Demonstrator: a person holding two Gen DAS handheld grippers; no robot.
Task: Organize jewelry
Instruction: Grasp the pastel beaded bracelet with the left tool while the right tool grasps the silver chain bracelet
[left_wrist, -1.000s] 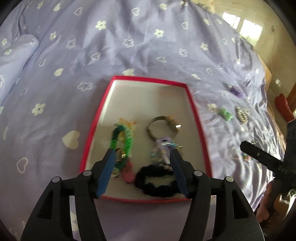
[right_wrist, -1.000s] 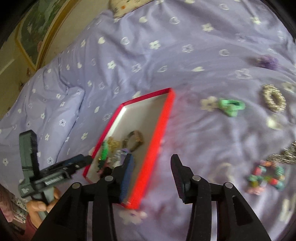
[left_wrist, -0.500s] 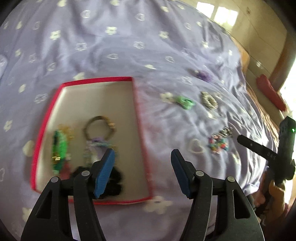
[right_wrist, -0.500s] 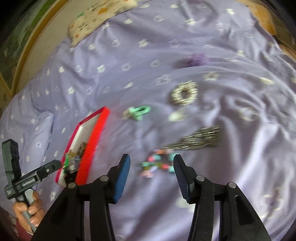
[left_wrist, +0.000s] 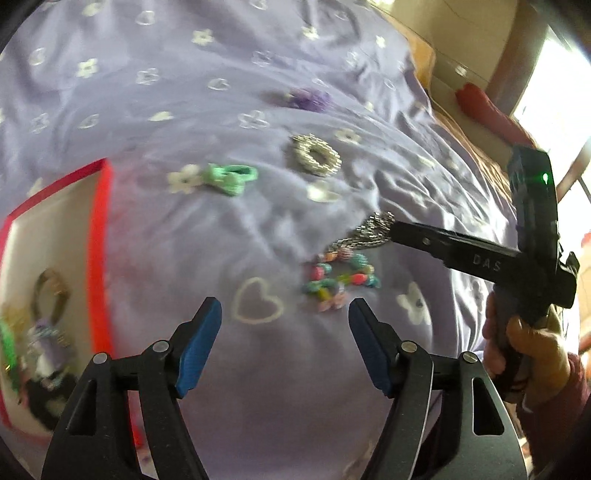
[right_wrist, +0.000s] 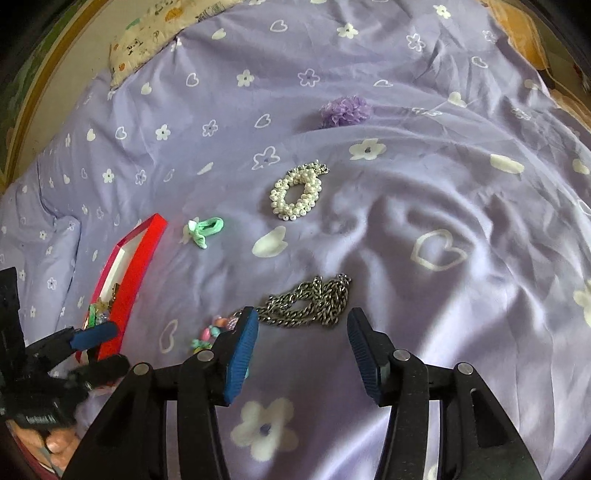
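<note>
A red-rimmed tray (left_wrist: 96, 236) (right_wrist: 137, 254) with several pieces in it lies on the left of the purple bedspread. Loose on the spread lie a silver chain (right_wrist: 310, 304) (left_wrist: 364, 232), a coloured bead bracelet (left_wrist: 340, 278) (right_wrist: 210, 332), a pearl bracelet (right_wrist: 295, 195) (left_wrist: 316, 155), a green hair tie (right_wrist: 205, 229) (left_wrist: 231, 177) and a purple scrunchie (right_wrist: 345, 110) (left_wrist: 310, 98). My left gripper (left_wrist: 284, 343) is open and empty, just short of the bead bracelet. My right gripper (right_wrist: 301, 350) is open and empty, just short of the chain.
The right gripper also shows in the left wrist view (left_wrist: 461, 254), over the chain. The left gripper shows in the right wrist view (right_wrist: 92, 343), near the tray. A patterned pillow (right_wrist: 162, 33) lies at the bed's far end. The bed's edge is on the right.
Both grippers have swung right, away from the tray. The left now faces the bead bracelet, the right has come close to the silver chain. Both stay open.
</note>
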